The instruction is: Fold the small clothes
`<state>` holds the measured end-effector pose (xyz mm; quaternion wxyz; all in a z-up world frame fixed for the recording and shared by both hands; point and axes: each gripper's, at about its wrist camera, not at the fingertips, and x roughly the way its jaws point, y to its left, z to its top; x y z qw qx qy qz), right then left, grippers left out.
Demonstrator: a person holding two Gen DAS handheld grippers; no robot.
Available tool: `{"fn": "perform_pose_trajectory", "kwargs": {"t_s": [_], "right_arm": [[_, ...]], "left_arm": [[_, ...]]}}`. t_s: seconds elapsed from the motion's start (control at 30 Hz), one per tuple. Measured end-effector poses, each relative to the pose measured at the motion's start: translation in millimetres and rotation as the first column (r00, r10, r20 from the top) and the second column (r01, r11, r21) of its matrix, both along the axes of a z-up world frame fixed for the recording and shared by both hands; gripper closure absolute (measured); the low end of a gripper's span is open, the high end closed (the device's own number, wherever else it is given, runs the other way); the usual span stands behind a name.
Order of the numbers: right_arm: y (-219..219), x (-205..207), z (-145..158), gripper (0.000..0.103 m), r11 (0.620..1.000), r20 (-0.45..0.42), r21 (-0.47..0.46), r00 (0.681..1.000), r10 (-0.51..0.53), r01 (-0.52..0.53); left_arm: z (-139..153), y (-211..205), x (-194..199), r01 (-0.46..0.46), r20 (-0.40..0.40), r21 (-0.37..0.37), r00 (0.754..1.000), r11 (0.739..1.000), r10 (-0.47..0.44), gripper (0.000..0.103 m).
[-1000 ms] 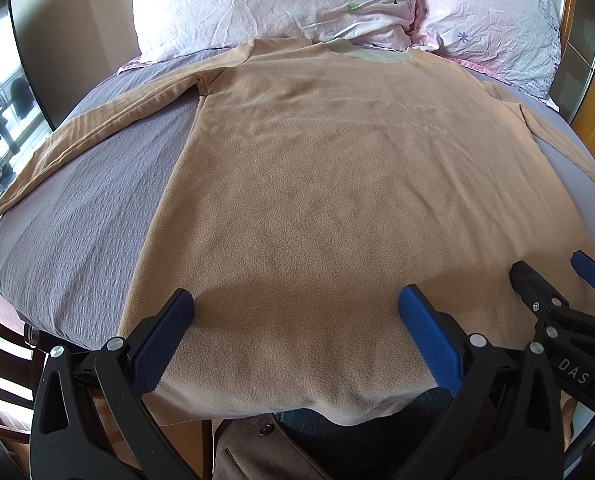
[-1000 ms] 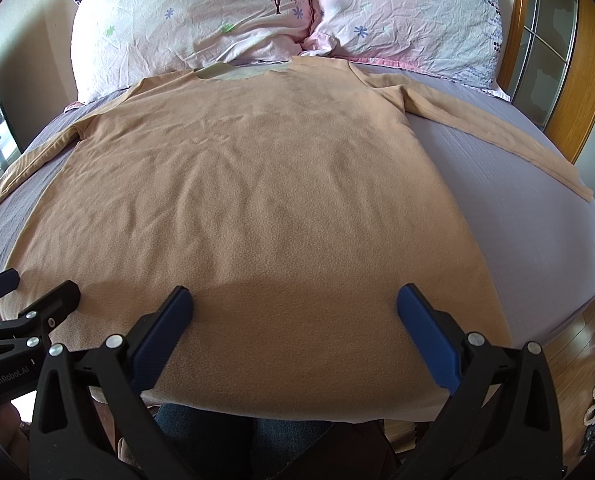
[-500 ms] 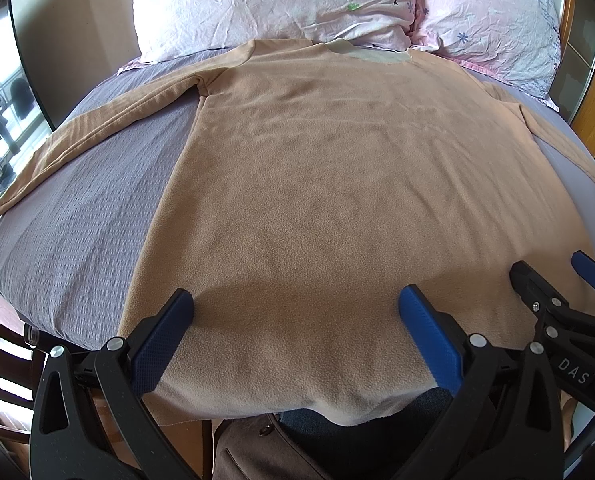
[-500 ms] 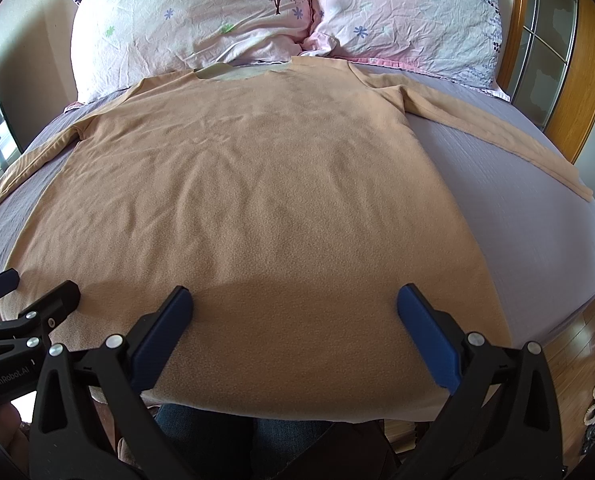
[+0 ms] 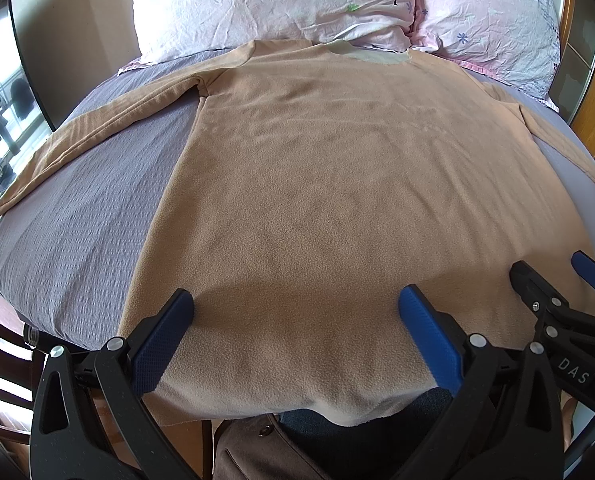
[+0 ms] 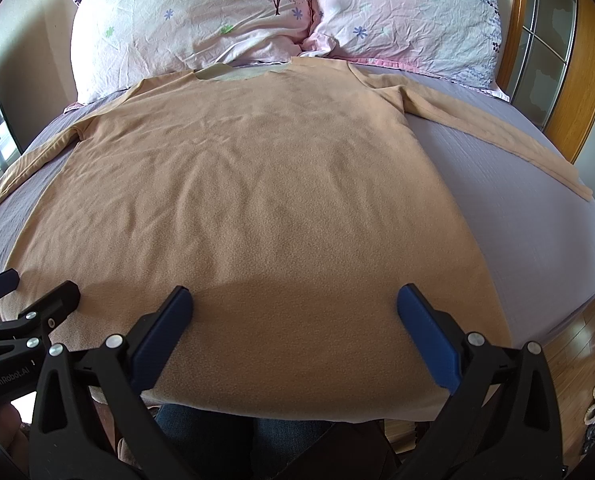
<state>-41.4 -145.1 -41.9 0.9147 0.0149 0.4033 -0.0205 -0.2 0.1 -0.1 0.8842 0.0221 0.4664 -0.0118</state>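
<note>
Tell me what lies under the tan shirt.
The tan shirt lies flat on a purple-grey bedspread, which shows beside the body and under both sleeves. Its collar reaches the floral pillows. Whatever is directly beneath the shirt's body is covered and cannot be seen.

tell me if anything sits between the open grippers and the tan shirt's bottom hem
Nothing visible does. The left gripper and right gripper hang open right over the tan shirt near its hem, on the bed. The pillows lie beyond the collar.
</note>
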Motion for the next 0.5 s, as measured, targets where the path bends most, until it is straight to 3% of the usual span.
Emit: {"fn": "perform_pose_trajectory", "kwargs": {"t_s": [0.37, 0.5], "right_arm": [[0.8, -0.5, 1.8, 0.002, 1.0, 0.003, 0.0, 1.0, 0.001, -0.001], [0.4, -4.6, 2.5, 0.002, 0.999, 0.062, -0.003, 0.997, 0.043, -0.043]], "left_arm": [[0.0, 0.0, -0.1, 0.001, 0.001, 0.0, 1.0, 1.0, -0.001, 0.001], [-0.2, -2.1, -4.8, 0.003, 0.022, 0.001, 1.0, 1.0, -0.003, 0.001]]}}
